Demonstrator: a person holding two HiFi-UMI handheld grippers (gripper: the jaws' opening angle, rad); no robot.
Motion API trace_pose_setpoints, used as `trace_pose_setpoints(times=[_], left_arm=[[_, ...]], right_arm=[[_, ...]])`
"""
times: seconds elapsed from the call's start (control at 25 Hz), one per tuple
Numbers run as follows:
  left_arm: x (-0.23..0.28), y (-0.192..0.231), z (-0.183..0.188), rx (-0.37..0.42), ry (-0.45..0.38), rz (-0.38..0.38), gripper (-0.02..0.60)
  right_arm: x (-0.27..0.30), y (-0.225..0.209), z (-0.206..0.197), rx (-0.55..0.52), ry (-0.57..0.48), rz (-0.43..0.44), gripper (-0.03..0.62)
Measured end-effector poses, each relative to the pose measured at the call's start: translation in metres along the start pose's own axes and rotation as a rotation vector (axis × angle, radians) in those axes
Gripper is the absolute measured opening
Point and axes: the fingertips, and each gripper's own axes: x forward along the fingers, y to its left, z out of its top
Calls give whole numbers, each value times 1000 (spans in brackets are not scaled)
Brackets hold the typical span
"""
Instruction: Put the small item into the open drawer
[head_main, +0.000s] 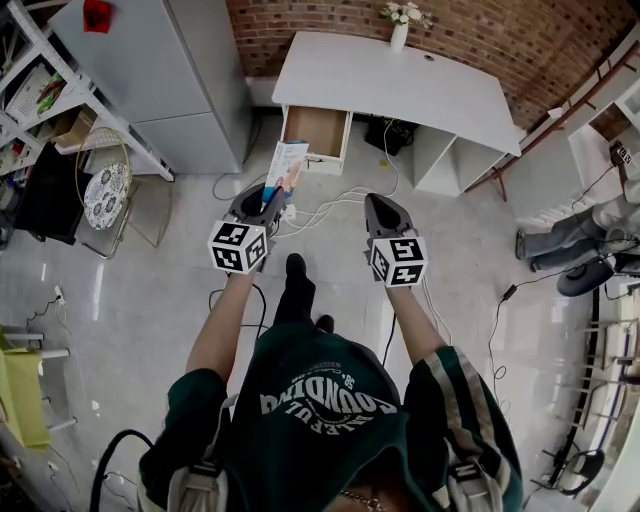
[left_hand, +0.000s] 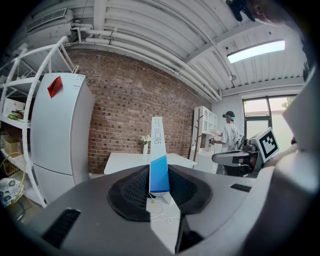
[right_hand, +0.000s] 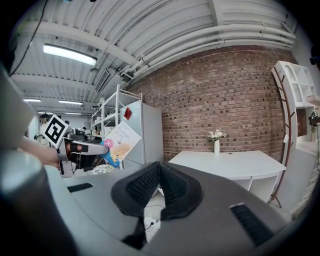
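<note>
A flat blue-and-white box (head_main: 284, 170) stands upright between the jaws of my left gripper (head_main: 264, 200), which is shut on its lower end. In the left gripper view the box (left_hand: 159, 160) rises edge-on from the black pads (left_hand: 134, 192) of the left gripper (left_hand: 159, 194). The open wooden drawer (head_main: 315, 132) sticks out of the white desk (head_main: 400, 85) ahead, some way beyond the box. My right gripper (head_main: 377, 202) hovers level beside the left one, its pads (right_hand: 172, 187) meeting at the tip of the right gripper (right_hand: 159, 167) with nothing held. The right gripper view also shows the box (right_hand: 119, 142).
A grey fridge (head_main: 170, 70) and white shelving (head_main: 60, 95) stand left of the desk. White cables (head_main: 335, 203) trail over the shiny floor below the drawer. A vase of flowers (head_main: 400, 28) stands on the desk. Another person (head_main: 575, 240) sits at the right.
</note>
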Motion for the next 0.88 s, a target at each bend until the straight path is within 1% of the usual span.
trace_pose_setpoints(times=[0.4, 0.64, 0.88], left_arm=[[17, 19, -7, -22, 11, 3, 97], [46, 30, -3, -23, 21, -3, 97], [79, 52, 0, -33, 30, -3, 98]], right_arm=[[22, -7, -6, 11, 14, -3, 25], [46, -27, -6, 22, 26, -14, 25], [79, -46, -4, 31, 40, -21, 25]])
